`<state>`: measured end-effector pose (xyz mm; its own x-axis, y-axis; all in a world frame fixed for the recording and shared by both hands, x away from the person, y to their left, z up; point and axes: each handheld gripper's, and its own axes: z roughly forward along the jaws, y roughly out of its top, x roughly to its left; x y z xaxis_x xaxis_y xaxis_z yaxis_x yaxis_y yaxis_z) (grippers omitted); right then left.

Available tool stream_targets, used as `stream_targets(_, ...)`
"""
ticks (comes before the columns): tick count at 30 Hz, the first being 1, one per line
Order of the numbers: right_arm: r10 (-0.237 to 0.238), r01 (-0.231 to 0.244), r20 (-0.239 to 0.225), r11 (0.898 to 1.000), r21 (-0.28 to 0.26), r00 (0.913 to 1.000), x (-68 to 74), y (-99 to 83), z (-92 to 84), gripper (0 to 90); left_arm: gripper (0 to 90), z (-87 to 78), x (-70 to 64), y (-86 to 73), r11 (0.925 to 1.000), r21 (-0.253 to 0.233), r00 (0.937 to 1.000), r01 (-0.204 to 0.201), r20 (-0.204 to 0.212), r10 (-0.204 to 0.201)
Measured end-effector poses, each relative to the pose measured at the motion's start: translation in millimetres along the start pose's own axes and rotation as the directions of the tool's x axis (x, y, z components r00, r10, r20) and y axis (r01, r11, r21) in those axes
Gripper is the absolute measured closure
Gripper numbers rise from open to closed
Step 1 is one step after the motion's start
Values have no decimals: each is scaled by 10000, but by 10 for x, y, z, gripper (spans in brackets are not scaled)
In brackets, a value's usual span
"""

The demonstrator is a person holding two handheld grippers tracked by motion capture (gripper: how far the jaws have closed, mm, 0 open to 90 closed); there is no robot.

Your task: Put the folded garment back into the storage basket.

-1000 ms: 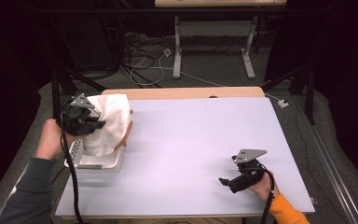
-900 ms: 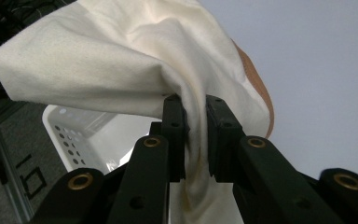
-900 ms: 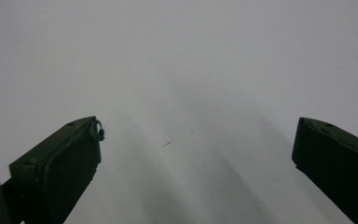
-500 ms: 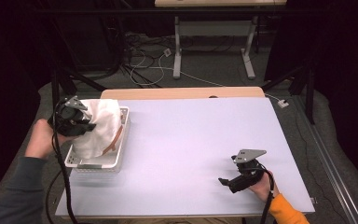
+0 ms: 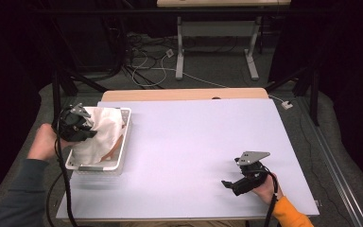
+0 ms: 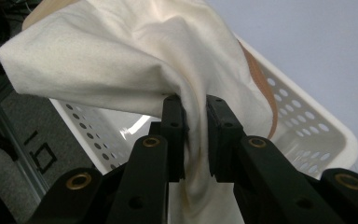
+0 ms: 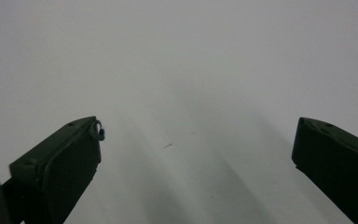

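Note:
A cream cloth (image 5: pixel 101 135) with an orange-brown edge lies bunched in a white perforated basket (image 5: pixel 124 142) at the table's left side. My left gripper (image 5: pixel 82 130) is over the basket's left part, shut on a fold of the cloth (image 6: pixel 135 70); its two black jaws pinch the fabric between the pads, gripper (image 6: pixel 196 135). Below the cloth the basket wall (image 6: pixel 307 130) with its round holes shows. My right gripper (image 5: pixel 231 185) rests low over the table near the front right, held by a hand in an orange sleeve, jaws wide open (image 7: pixel 196 149) with nothing between them.
The pale lavender table top (image 5: pixel 194 142) stretches between the two grippers. A wooden strip (image 5: pixel 184 94) runs along the far edge. Beyond it are a dark floor with cables (image 5: pixel 146 66) and table legs (image 5: pixel 179 47). A black cable (image 5: pixel 61 179) trails from the left gripper.
The left gripper has moved left and down with the cloth, lowering it deeper into the basket. The right gripper has stayed in place.

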<state>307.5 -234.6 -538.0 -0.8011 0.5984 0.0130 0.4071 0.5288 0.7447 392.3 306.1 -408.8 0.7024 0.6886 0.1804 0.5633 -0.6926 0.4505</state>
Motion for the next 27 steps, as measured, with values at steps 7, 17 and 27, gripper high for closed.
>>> stream_targets(7, 18, -18, 26, 10000, 49, 10000, -3, -3, 1, 10, 789, 111, 12, -42, 9999, 99, 9999, 42, 164, -44)
stream_targets(17, 19, -19, 25, 10000, 53, 10000, -4, -3, 1, 11, 788, 246, 54, -56, 9997, 241, 9994, 101, 314, -109)
stream_targets(27, 0, 0, 56, 10000, 77, 10000, -7, -4, -2, 11, 787, 389, 101, -68, 9992, 352, 9983, 203, 534, -222)
